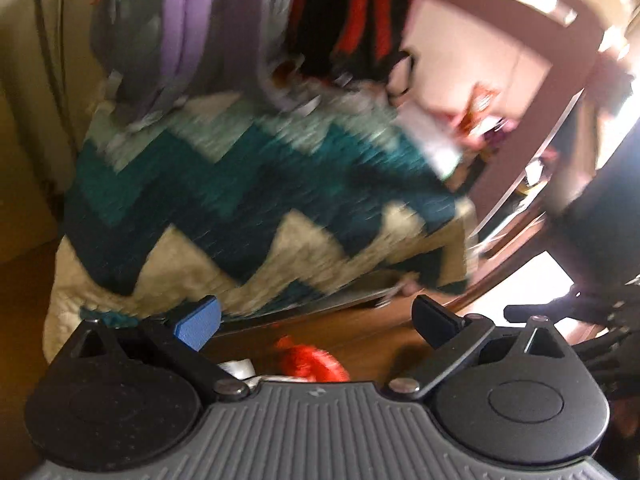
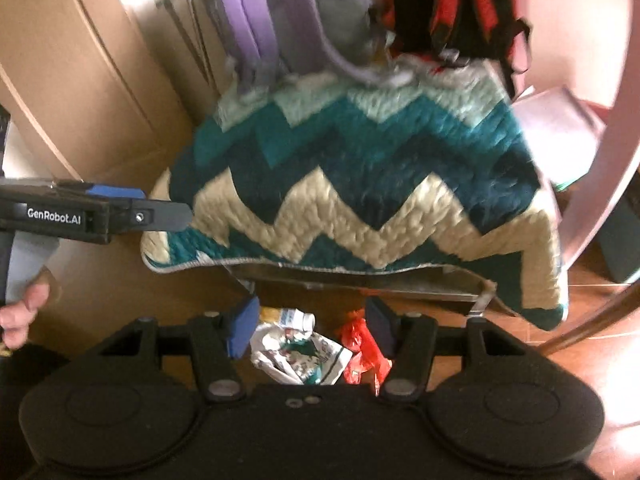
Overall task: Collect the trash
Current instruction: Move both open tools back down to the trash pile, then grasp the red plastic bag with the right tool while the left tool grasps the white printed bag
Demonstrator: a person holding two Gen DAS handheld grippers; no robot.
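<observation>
My left gripper (image 1: 316, 322) & right gripper (image 2: 312, 326) both hung w/ jaws apart, nothing gripped. Crumpled wrapper (image 2: 298, 354) & red bag (image 2: 362, 350) lay on floor below zigzag blanket (image 2: 360, 196).

1 zigzag blanket (image 2: 360, 184), 2 backpacks (image 2: 280, 20), 1 red wrapper (image 2: 360, 344), 1 crumpled paper (image 2: 300, 356).

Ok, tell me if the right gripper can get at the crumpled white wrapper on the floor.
Probably yes: the right gripper is open and empty, with the crumpled white wrapper lying bare between its fingers; the red bag sits beside it.
</observation>
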